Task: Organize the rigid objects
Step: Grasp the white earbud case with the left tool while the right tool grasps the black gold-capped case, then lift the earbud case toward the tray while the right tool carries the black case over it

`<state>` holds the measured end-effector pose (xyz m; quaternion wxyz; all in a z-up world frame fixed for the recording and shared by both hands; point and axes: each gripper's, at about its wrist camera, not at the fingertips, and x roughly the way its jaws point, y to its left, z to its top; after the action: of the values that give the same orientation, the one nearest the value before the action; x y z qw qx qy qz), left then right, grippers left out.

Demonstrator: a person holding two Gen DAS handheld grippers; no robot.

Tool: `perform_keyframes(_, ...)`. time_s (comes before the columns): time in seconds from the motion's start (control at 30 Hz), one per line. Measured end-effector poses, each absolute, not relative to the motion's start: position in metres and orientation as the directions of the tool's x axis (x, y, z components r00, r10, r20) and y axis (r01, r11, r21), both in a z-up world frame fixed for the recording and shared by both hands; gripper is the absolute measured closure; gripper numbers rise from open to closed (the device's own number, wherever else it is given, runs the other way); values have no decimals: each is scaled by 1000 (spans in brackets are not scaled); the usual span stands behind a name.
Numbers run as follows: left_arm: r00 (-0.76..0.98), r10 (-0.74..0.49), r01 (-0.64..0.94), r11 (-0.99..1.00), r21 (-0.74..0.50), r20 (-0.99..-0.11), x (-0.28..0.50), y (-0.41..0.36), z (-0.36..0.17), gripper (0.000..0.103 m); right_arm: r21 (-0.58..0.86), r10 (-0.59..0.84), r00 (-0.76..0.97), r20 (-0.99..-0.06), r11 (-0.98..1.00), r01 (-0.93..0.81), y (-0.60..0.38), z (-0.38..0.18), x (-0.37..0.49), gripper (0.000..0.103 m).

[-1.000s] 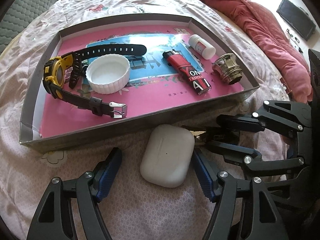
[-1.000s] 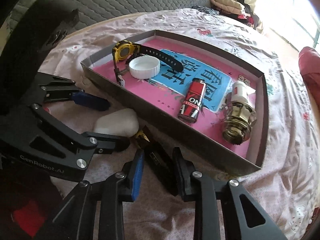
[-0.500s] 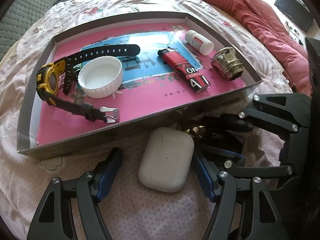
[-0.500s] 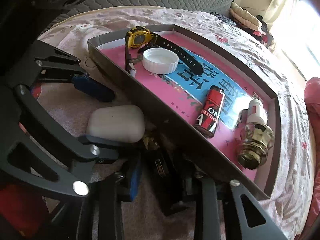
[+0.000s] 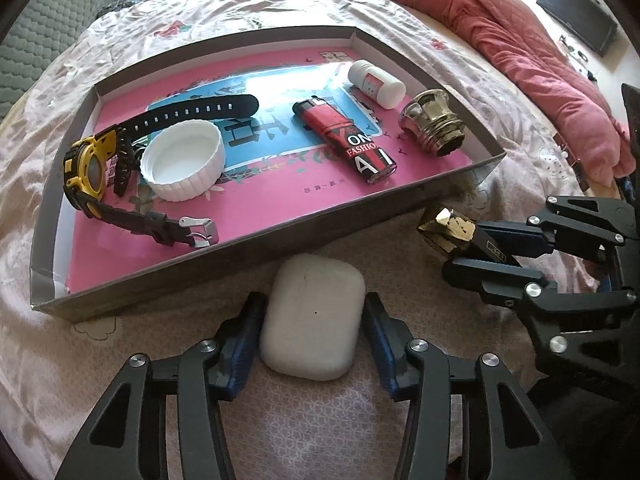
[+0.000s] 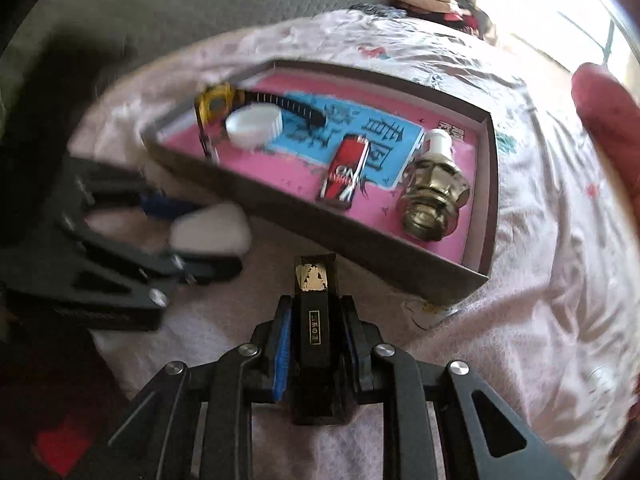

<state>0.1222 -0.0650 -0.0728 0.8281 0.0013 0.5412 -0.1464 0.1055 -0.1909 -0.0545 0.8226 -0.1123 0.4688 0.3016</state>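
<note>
Already in the shallow grey cardboard tray with pink lining (image 5: 452, 190): yellow-black wristwatch (image 5: 86, 168), white ribbed plastic cap (image 5: 182, 166), red lighter (image 5: 344, 140), small white bottle (image 5: 376, 84), brass threaded fitting (image 5: 434, 124). Still outside, on the bed: smooth white earbud case (image 5: 312, 316), lying just before the tray wall. Left claw (image 5: 310, 344) pointing steeply down, just been closing, blue pads touching both sides of the case. Right claw (image 6: 316, 336) tilted down, clamped on a black bar with worn gold tip (image 6: 314, 308), near the tray edge.
</note>
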Motion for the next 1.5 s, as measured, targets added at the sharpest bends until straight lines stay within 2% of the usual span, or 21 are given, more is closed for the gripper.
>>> perform_keyframes(0.47, 427, -297, 190, 953, -237, -854, 116, -42, -42, 53, 123, 481, 402, -779, 746, -654, -173, -33, 103, 80)
perform_keyframes(0.8, 492, -302, 156, 953, -259, -816, 116, -25, -19, 56, 104, 480, 473, -739, 775, -623, -167, -23, 108, 80)
perform_keyframes(0.9, 505, -301, 149, 953, -262, -809, 116, -20, -16, 62, 119, 487, 490, -723, 786, -606, -169, -19, 111, 80)
perform_keyframes(0.97, 509, -299, 148, 954, -260, -807, 117, -19, -16, 74, 117, 486, 504, -714, 793, -598, -168, -17, 113, 80)
perform_keyframes(1.07, 498, -303, 148, 953, -265, -812, 122, -21, -24, 82, 127, 486, 515, -706, 802, -584, -168, -16, 118, 80)
perform_keyframes(1.5, 523, -283, 157, 959, -235, -804, 117, -27, -26, 82, 130, 470, 537, -700, 824, -551, -173, -16, 122, 80)
